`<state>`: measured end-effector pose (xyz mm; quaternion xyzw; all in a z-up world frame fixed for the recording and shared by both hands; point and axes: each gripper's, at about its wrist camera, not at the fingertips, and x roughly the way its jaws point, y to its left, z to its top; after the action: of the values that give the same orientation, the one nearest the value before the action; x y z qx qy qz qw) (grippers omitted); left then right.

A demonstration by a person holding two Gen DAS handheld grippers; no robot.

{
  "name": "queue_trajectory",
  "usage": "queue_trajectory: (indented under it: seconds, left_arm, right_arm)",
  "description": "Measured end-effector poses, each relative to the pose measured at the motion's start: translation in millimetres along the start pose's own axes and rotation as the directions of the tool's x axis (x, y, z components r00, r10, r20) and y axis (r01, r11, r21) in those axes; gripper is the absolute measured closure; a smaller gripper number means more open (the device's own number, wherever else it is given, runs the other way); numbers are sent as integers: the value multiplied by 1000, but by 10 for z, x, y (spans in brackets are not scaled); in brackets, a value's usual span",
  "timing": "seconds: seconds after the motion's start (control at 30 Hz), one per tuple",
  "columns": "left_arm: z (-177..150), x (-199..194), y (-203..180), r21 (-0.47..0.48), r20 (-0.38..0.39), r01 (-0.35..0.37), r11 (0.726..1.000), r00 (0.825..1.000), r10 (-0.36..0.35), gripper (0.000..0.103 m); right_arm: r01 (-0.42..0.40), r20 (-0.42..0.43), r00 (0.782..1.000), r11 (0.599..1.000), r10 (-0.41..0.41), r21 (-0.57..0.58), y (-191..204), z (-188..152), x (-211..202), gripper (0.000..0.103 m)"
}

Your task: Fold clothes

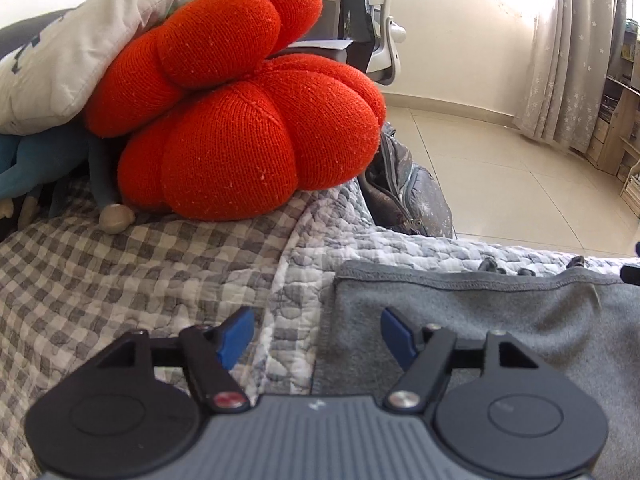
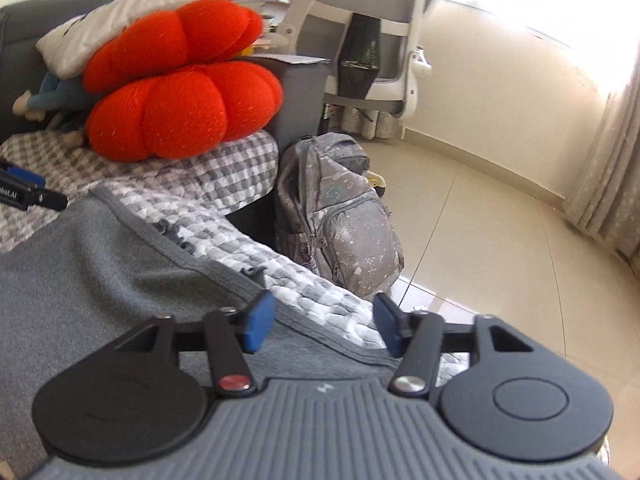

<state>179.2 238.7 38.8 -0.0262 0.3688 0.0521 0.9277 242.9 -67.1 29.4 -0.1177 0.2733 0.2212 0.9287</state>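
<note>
Currently the grey garment (image 1: pixel 500 320) lies flat on the checked quilt (image 1: pixel 120 272), filling the lower right of the left view and the lower left of the right view, with a stitched hem forming a straight top edge and a squared corner; judged from this, at least one fold is probably laid, but most of the cloth is hidden. The left gripper (image 1: pixel 316 332) and right gripper (image 2: pixel 324 324) stand wide and hold nothing, each above a garment edge. Red cushions (image 1: pixel 240 120) sit upper left, a backpack (image 2: pixel 344 224) beyond on the floor.

garment (image 1: pixel 500 320): plain grey
quilt (image 1: pixel 120 280): grey-white check
cushion (image 1: pixel 248 128): bright red knit
backpack (image 2: pixel 340 220): grey, speckled
</note>
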Motion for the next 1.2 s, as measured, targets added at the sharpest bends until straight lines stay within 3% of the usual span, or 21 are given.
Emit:
queue_trajectory:
  seconds: [0.13,0.27,0.37,0.4,0.43,0.47,0.5,0.57,0.6,0.63,0.8,1.1,1.2]
  left_arm:
    - [98,156,146,-45,-36,30,999,999,-31,33]
    - [112,257,90,-22,-17,27,999,999,-27,33]
    - [88,367,22,-24,-16,2,1000,1000,-2,34]
    - [75,387,-3,-23,-12,3,1000,1000,-3,38]
    - [63,396,-31,-17,-7,5,1000,1000,-5,39]
    - [54,396,-54,-12,0,8,1000,1000,-8,44]
    - [47,399,-74,-8,4,17,1000,1000,-17,56]
    - [39,394,-109,-14,7,33,999,999,-33,76]
    - [39,380,-139,-7,12,31,1000,999,-31,96]
    - [40,365,-170,3,18,25,1000,1000,-25,98]
    - [78,214,-204,20,87,1,1000,996,-3,99]
    - [186,61,19,-99,165,31,995,986,-15,99]
    - [160,174,-62,-61,129,-10,998,991,17,98]
  right_arm:
    - [3,-19,1000,989,0,148,-427,-190,-97,36]
    - [-61,0,998,969,63,238,-563,-321,-114,36]
    - [-48,-10,999,966,52,252,-570,-340,-51,36]
    - [-52,-14,998,962,58,267,-590,-351,-22,41]
    - [-57,-17,998,958,64,281,-609,-361,7,57]
    - [-63,-23,997,954,73,294,-613,-374,35,69]
    - [-63,-42,996,952,79,298,-598,-393,76,87]
    - [-56,-38,997,965,68,258,-507,-385,78,88]
    - [-58,-34,997,967,68,247,-472,-371,70,90]
    - [-61,-33,997,968,71,243,-452,-358,67,91]
    - [0,-12,1000,983,2,184,-382,-310,-29,93]
    - [75,63,994,988,-84,138,-323,-193,-141,93]
    - [113,46,992,985,-120,131,-296,-193,-51,93]
